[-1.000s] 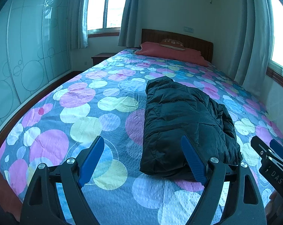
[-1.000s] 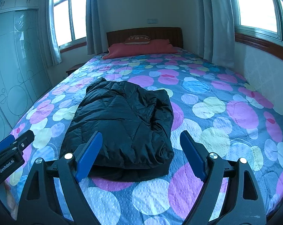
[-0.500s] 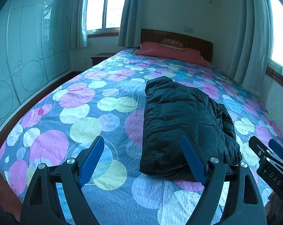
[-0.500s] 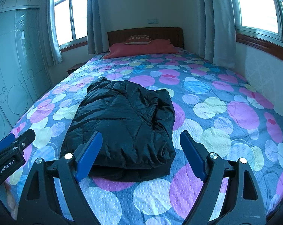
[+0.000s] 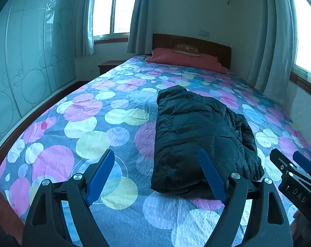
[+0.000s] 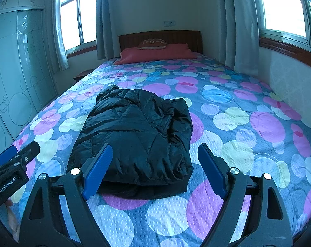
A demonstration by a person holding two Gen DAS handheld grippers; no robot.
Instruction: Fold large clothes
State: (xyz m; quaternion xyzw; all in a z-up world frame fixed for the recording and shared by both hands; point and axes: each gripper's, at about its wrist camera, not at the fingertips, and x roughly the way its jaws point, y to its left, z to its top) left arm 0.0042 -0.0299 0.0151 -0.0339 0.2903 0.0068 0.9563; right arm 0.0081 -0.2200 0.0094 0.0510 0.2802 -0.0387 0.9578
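My left gripper [image 5: 156, 171] with jaws apart, my right gripper [image 6: 153, 167] likewise apart, both gripping nothing, folded black quilted puffer jacket [image 6: 134, 135] at twelve o'clock on the circle-patterned bedspread [image 6: 248, 123], bare cover at three and nine.

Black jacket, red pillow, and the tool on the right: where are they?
black jacket [image 6: 134, 135], right wrist view, middle of its folded top.
red pillow [image 6: 155, 54], right wrist view, its front face.
right tool [image 6: 153, 171], right wrist view, gap between its blue fingertips.
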